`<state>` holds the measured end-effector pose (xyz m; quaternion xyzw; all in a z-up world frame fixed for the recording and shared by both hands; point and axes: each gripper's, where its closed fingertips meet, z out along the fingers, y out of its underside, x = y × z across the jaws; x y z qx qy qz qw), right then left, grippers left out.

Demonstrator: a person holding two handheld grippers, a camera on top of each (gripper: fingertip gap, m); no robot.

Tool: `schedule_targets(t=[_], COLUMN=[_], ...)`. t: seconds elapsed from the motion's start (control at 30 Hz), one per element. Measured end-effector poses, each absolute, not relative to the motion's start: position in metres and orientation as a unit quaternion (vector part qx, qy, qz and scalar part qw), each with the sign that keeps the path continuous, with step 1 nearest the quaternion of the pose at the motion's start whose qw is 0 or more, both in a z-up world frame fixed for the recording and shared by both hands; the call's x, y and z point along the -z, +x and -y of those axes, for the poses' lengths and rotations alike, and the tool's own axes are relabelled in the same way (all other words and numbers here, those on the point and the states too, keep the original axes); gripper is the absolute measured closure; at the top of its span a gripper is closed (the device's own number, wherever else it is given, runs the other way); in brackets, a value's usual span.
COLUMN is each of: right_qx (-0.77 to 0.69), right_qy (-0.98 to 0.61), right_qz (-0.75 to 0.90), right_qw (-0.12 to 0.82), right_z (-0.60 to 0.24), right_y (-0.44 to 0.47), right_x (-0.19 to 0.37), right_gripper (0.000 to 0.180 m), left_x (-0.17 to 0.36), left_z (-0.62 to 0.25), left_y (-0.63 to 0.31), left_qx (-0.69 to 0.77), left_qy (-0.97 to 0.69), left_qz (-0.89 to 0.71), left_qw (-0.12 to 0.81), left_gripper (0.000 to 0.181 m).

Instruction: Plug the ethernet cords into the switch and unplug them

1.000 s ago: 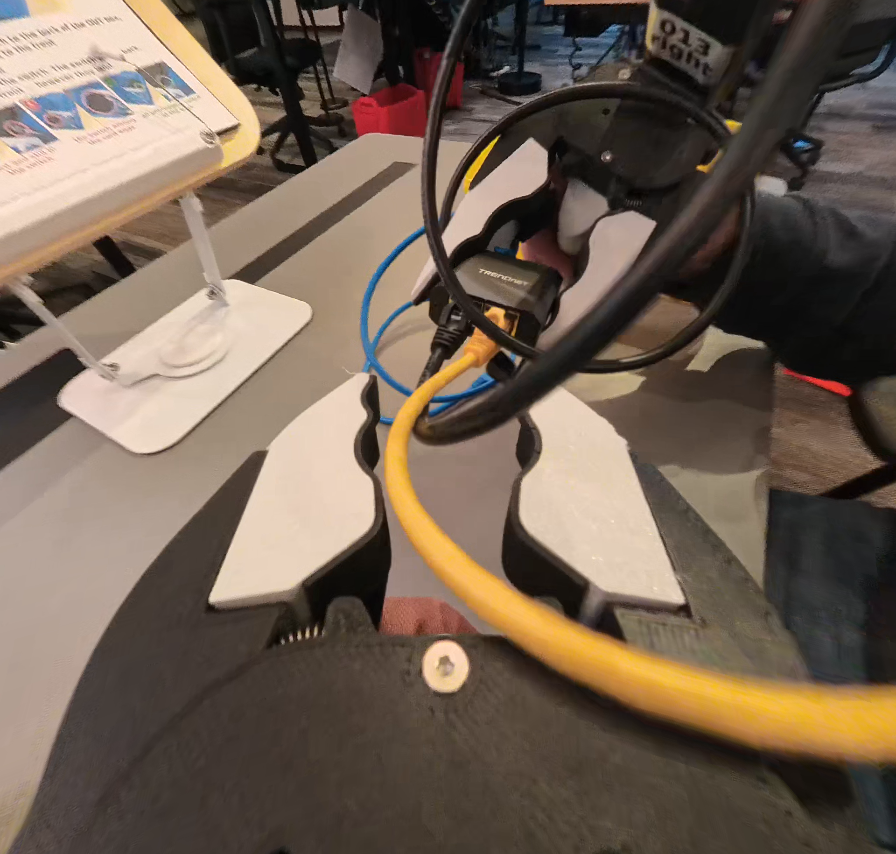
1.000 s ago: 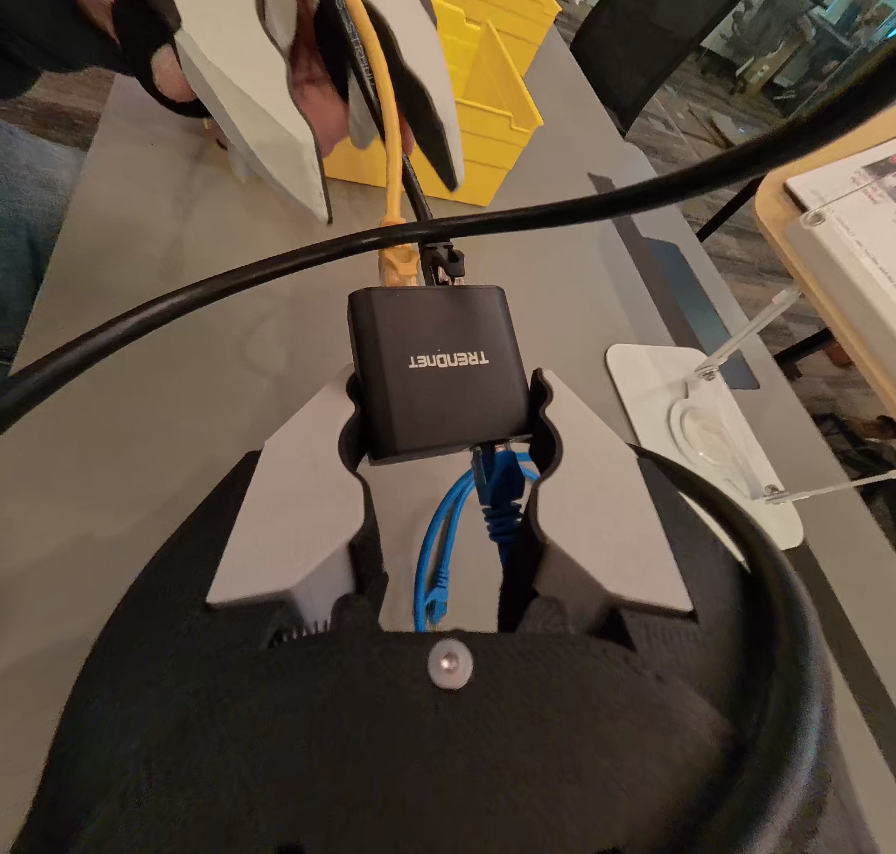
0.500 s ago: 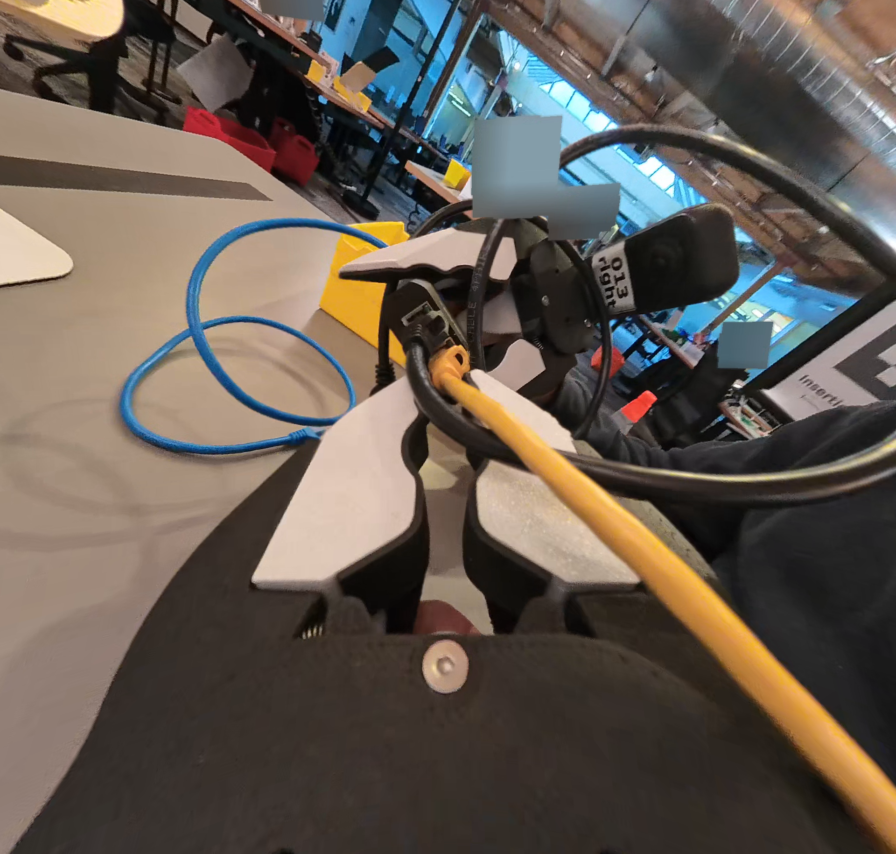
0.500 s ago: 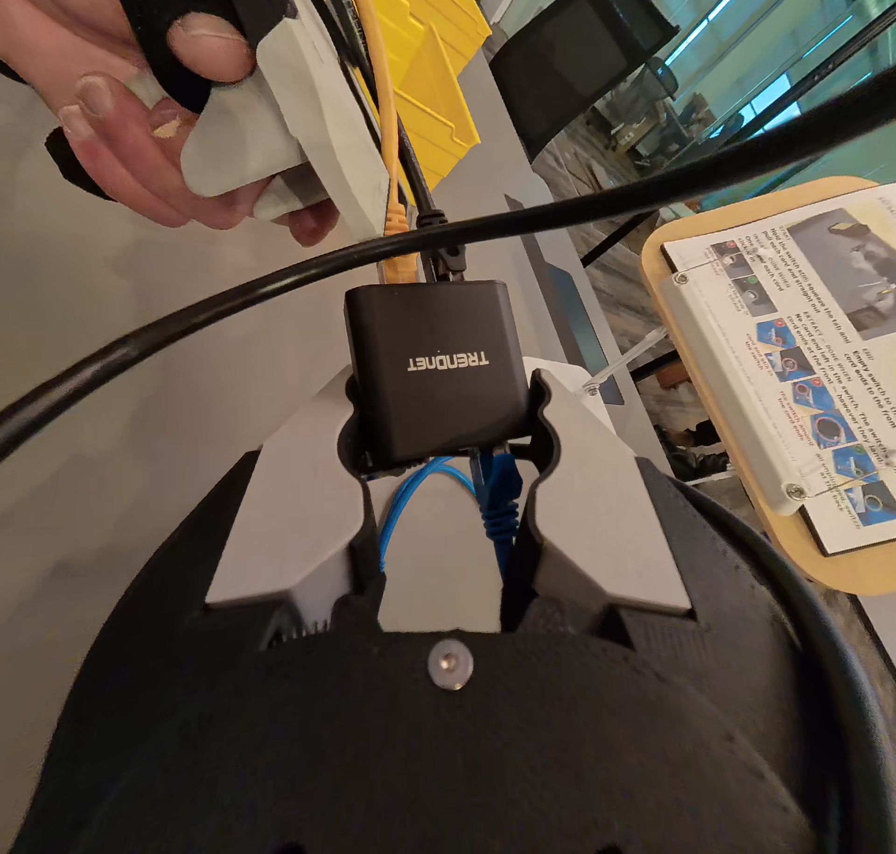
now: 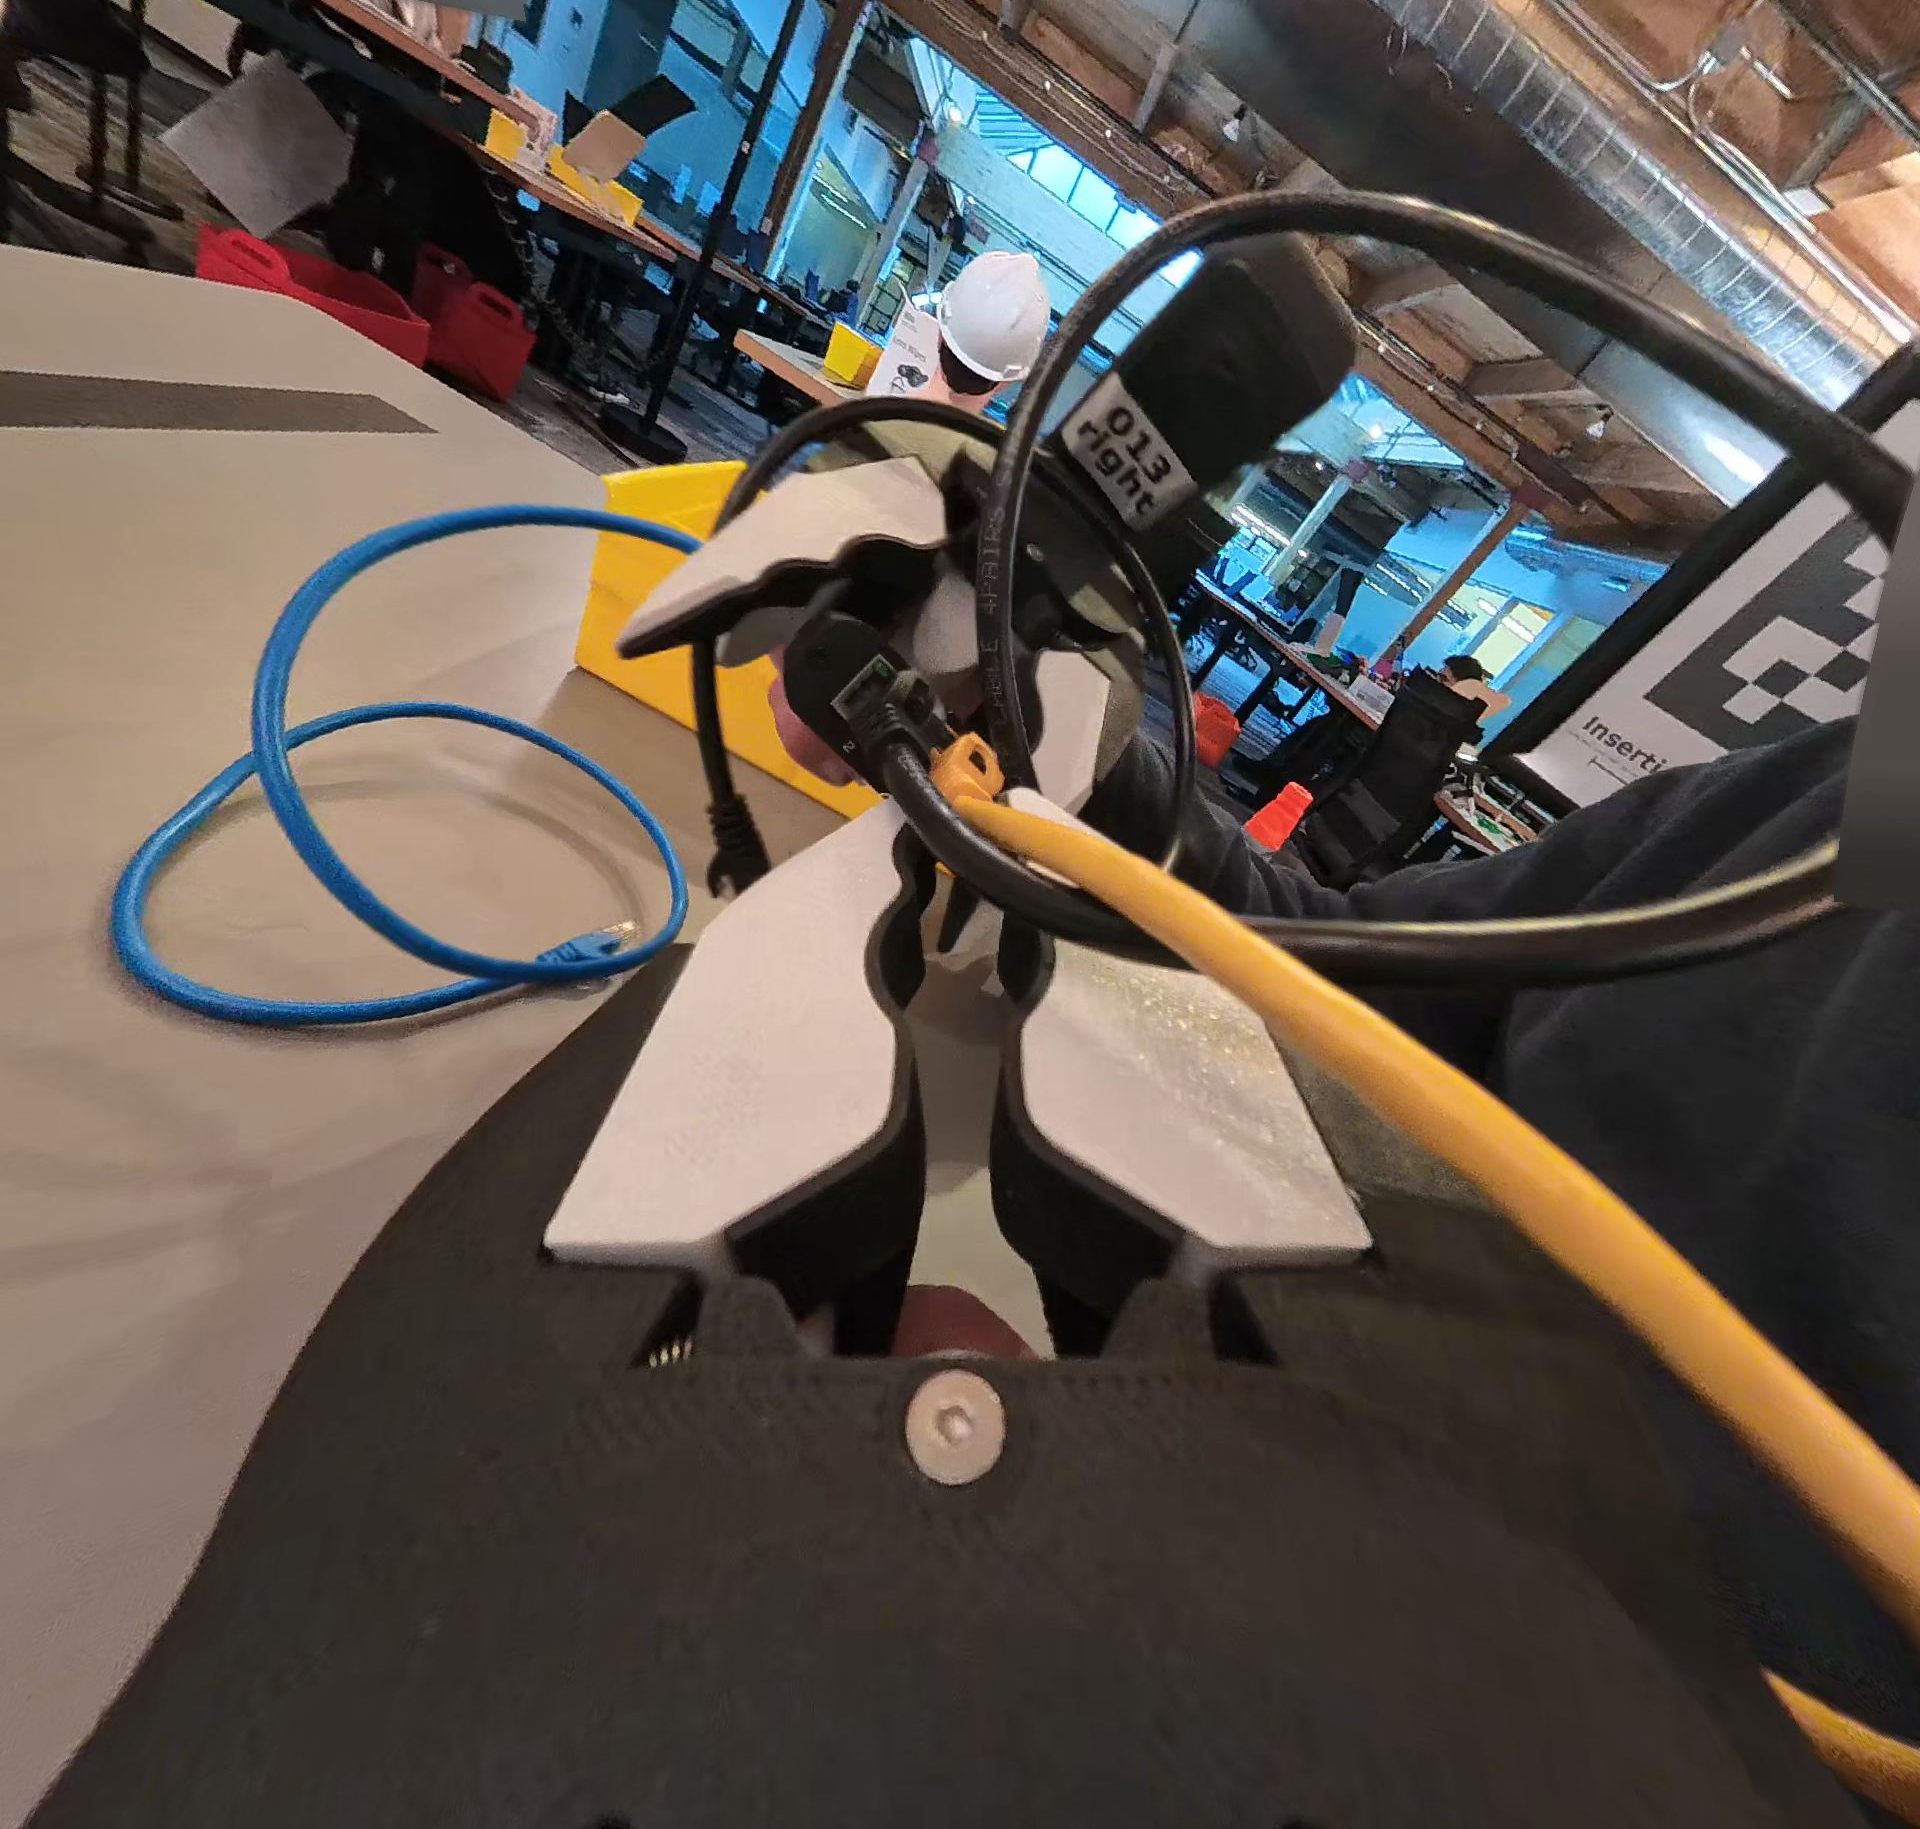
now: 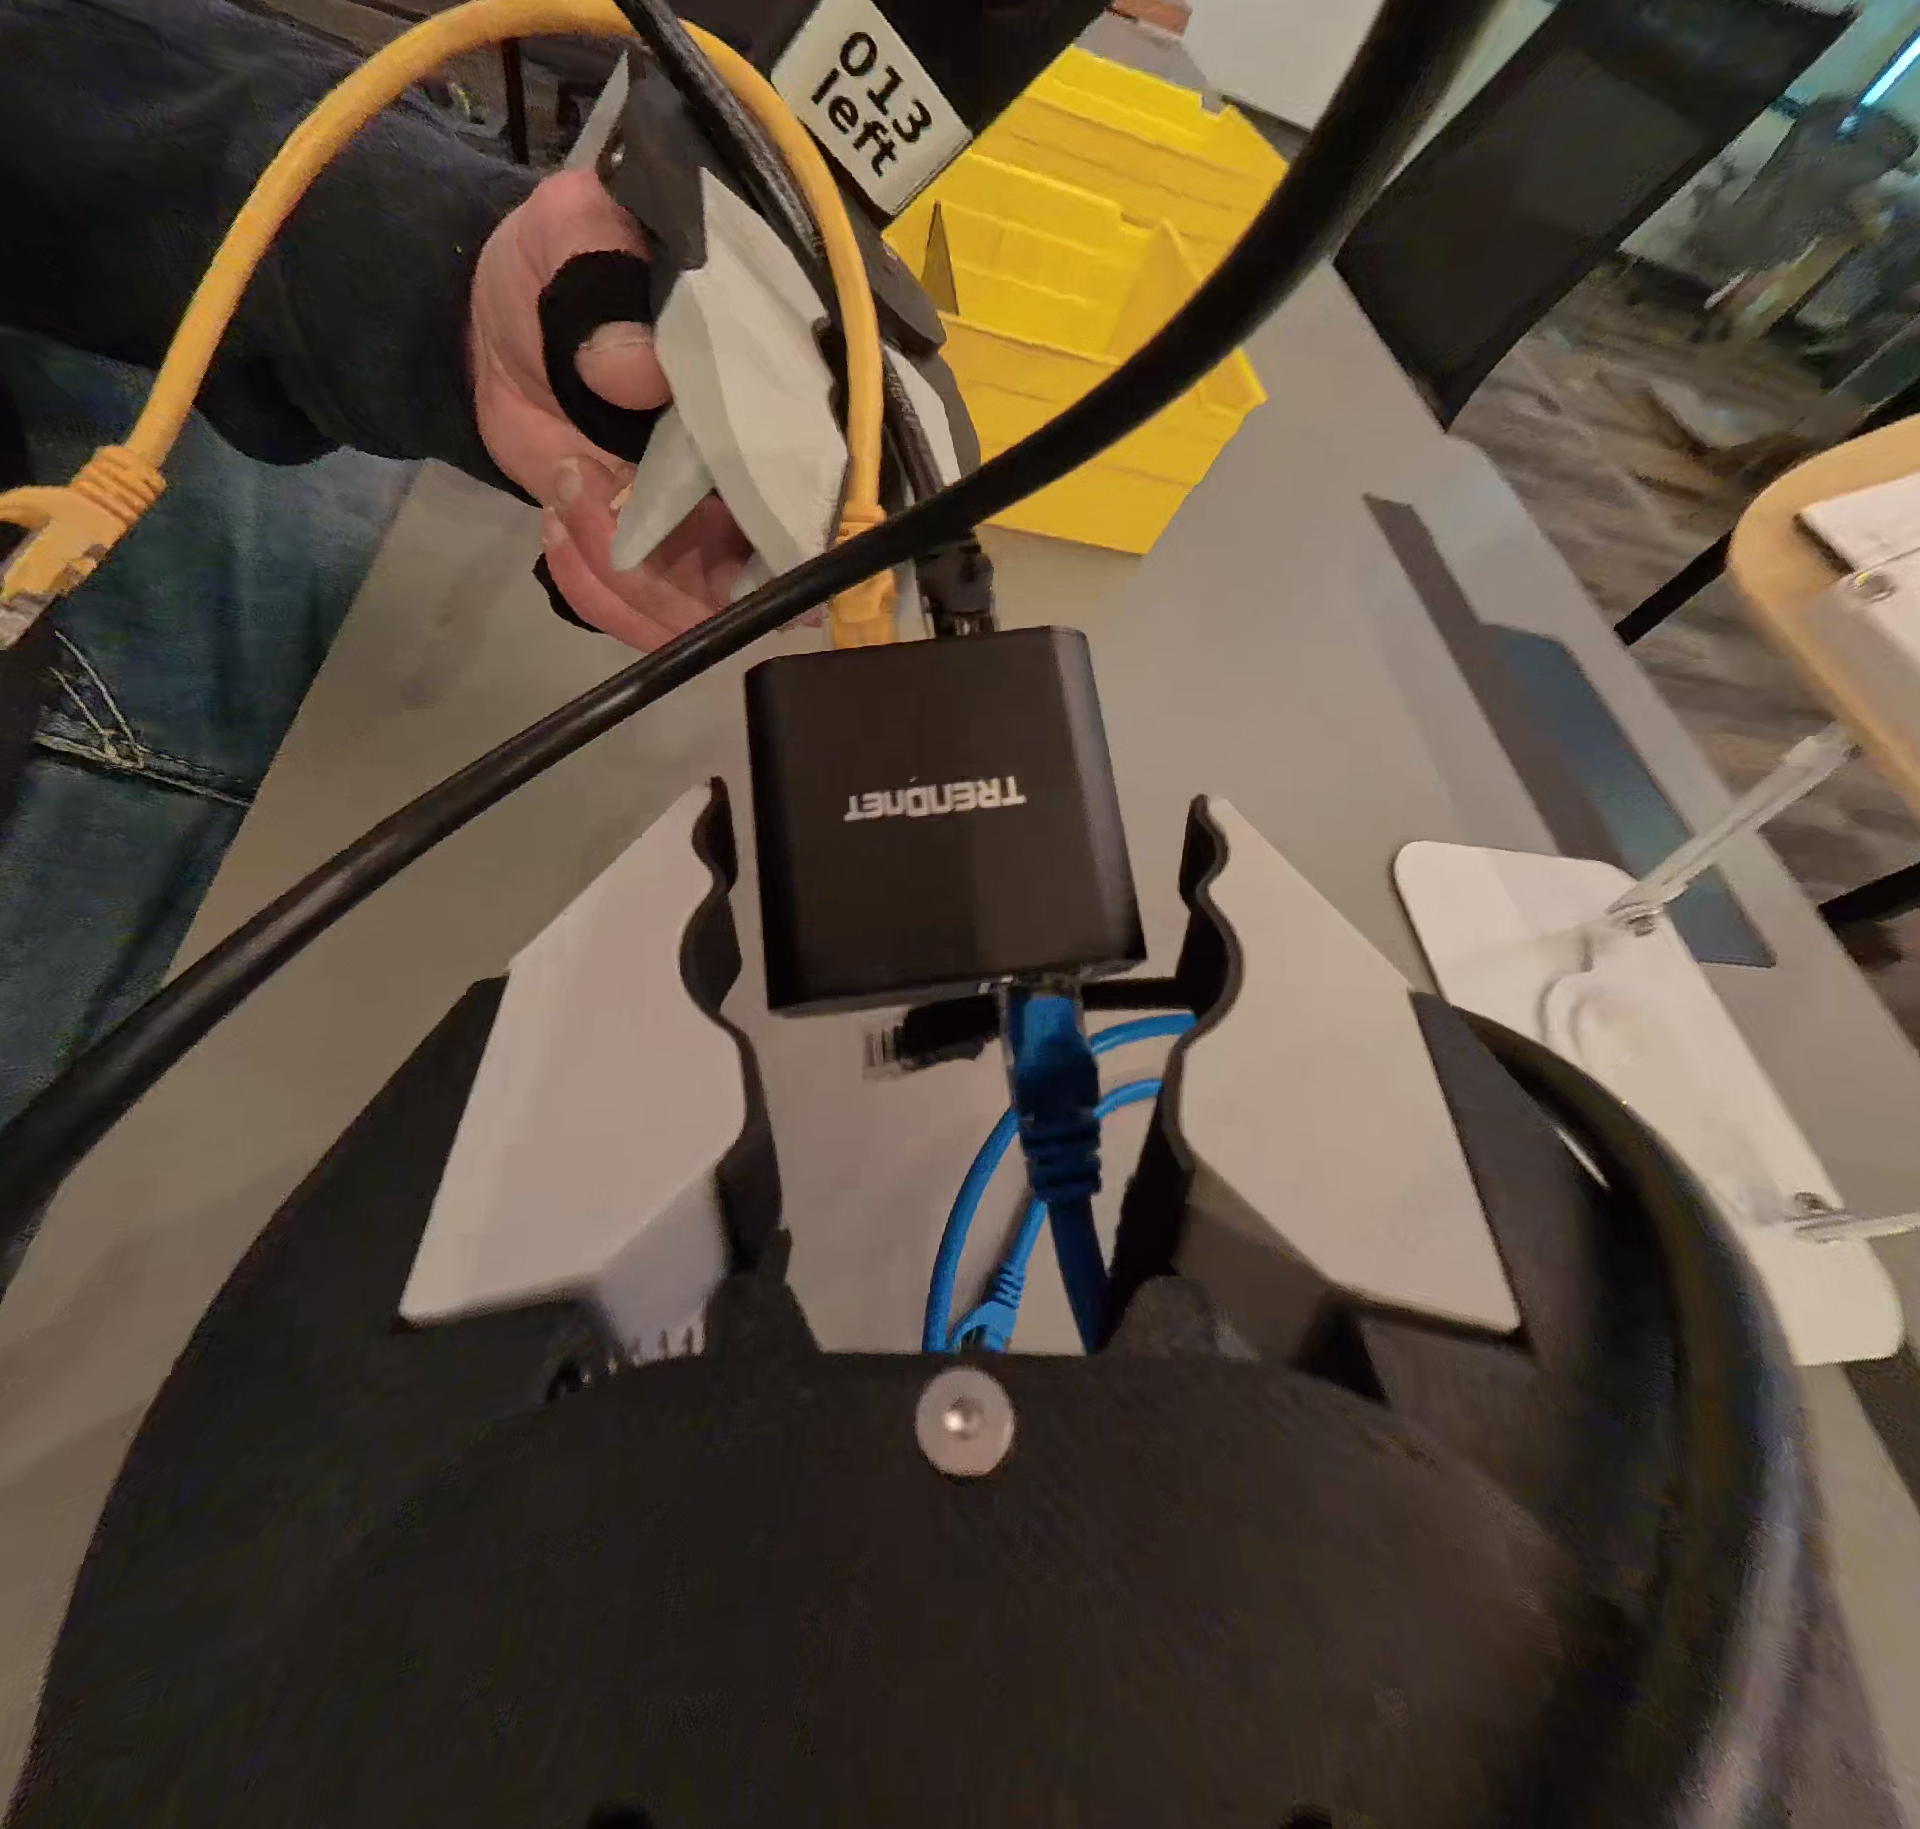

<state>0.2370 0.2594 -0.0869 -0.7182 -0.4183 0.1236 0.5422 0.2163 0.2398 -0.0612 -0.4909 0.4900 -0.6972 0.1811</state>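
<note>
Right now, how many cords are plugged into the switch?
3: yellow cord and black cord in the switch's far side, blue cord in its near side; other ports are hidden.

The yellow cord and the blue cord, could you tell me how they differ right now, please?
The yellow cord enters the switch on its far side; the blue cord enters on the near side. The yellow cord arcs through the air beside the left gripper; the blue cord lies coiled on the table. Both are plugged in, each with one free end.
</note>
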Motion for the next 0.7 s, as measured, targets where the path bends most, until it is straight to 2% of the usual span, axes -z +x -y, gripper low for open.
schedule_targets(t=[0.1, 0.5, 0.7], right_qx=[-0.131, -0.150, -0.185], right_qy=[-0.718, -0.727, -0.719], right_qz=[0.430, 0.412, 0.402], right_qw=[0.531, 0.529, 0.536], right_z=[-0.258, -0.256, -0.255], right_y=[0.231, 0.230, 0.231], right_x=[0.092, 0.094, 0.091], right_gripper=[0.108, 0.109, 0.109], left_x=[0.061, 0.063, 0.061], left_z=[-0.235, -0.237, -0.252], left_y=[0.218, 0.218, 0.212], left_qx=[0.702, 0.688, 0.673], left_qy=[-0.483, -0.490, -0.499], left_qz=[-0.492, -0.495, -0.487], left_qw=[0.177, 0.203, 0.245], left_gripper=[0.171, 0.170, 0.155])
